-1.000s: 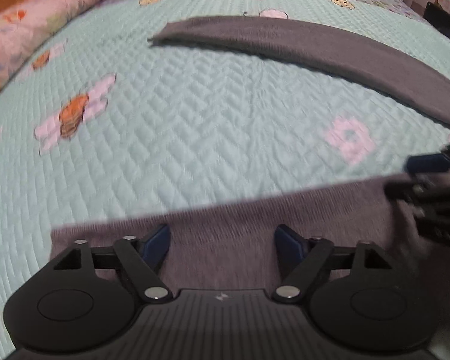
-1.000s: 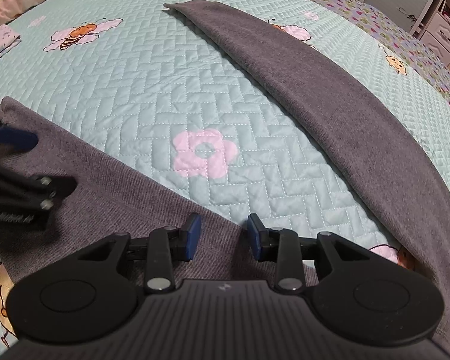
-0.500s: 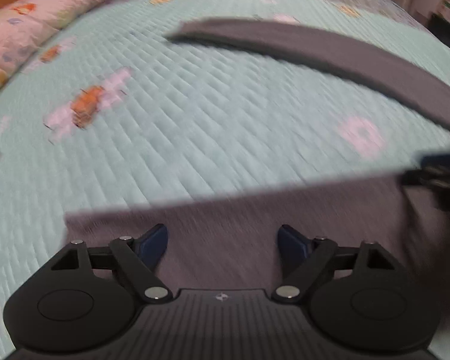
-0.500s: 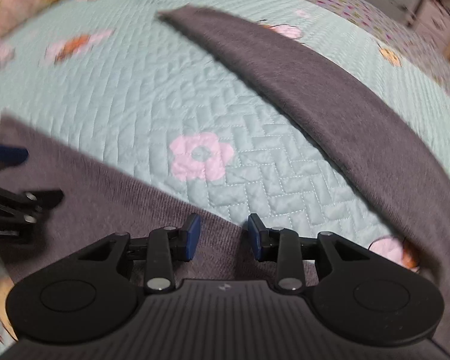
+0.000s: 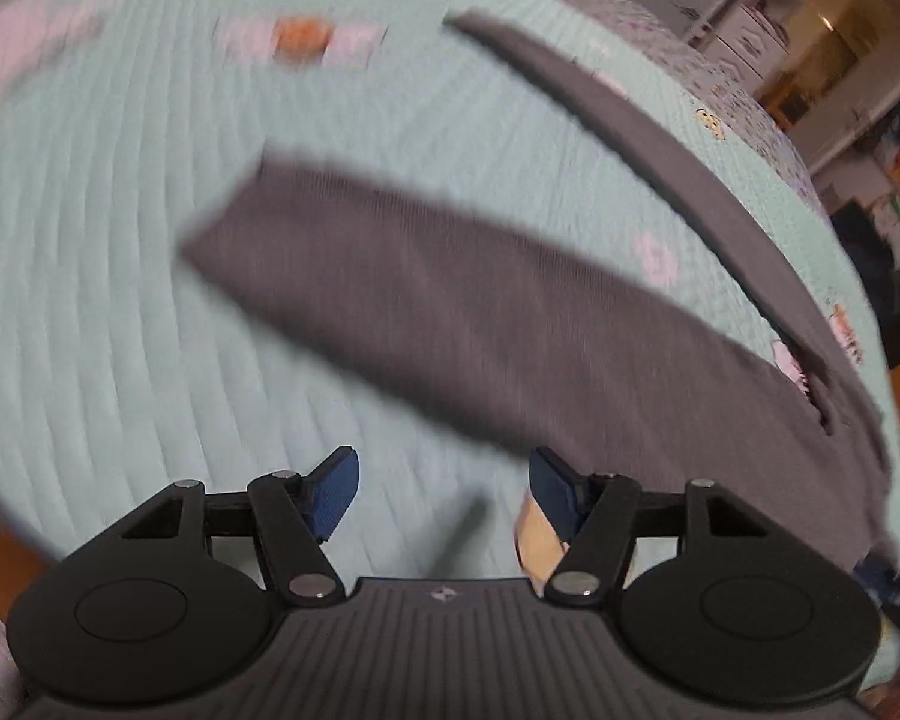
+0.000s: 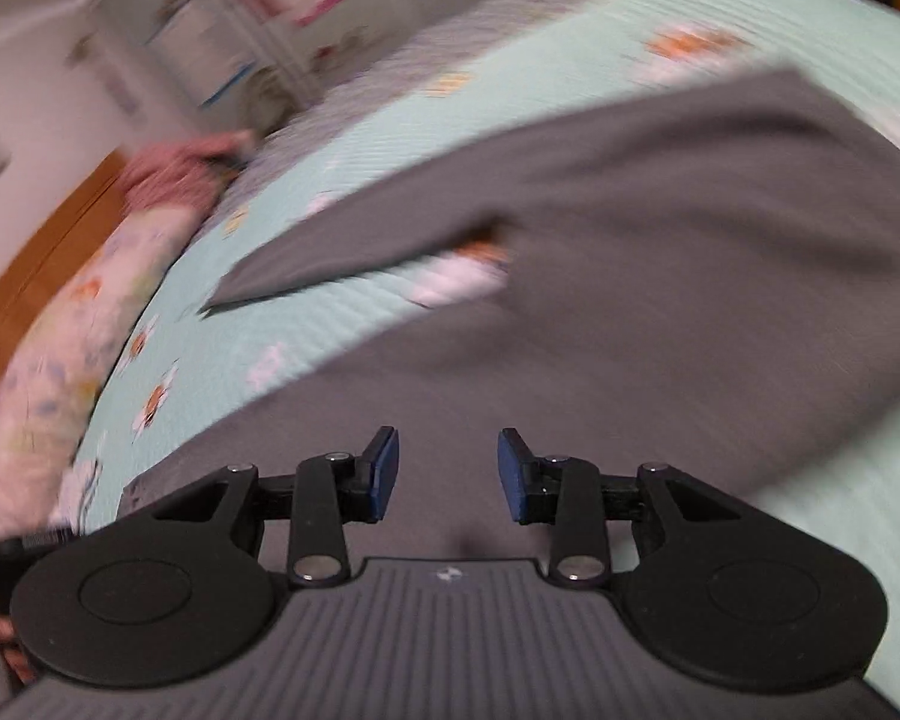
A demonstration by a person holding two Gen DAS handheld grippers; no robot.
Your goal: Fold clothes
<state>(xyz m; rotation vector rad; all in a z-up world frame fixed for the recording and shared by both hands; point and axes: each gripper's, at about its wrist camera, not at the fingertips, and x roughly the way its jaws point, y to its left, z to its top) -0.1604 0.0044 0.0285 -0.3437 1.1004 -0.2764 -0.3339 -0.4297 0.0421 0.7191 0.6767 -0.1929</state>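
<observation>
Pants, dark grey (image 5: 450, 312), are spread flat on the bed's mint quilted cover (image 5: 120, 240) w/ both legs splayed apart in a V, prob so each leg can be handled on its own before the fold. Near leg runs across the middle of the left wrist view, far leg (image 5: 660, 138) arcs along behind it, bare quilt between them. Everything's pretty blurry tbh.

Left hand-held gripper (image 5: 444, 495) is over bare quilt just short of the near leg's edge, jaws closing but nothing between the blue pads, so it's got hold of nothing. Looks like it's lining up on that edge, but that's my guess.

Right hand-held gripper (image 6: 448, 474) sits low over the wide part of the pants (image 6: 660, 300) where the legs join. Jaws partly apart and easing wider, fabric under them but pads aren't pinching it afaict.

Pillow w/ flower print (image 6: 60, 360) lies along the bed's side, well clear of the pants. Fold itself not started imo, legs not yet brought together.
</observation>
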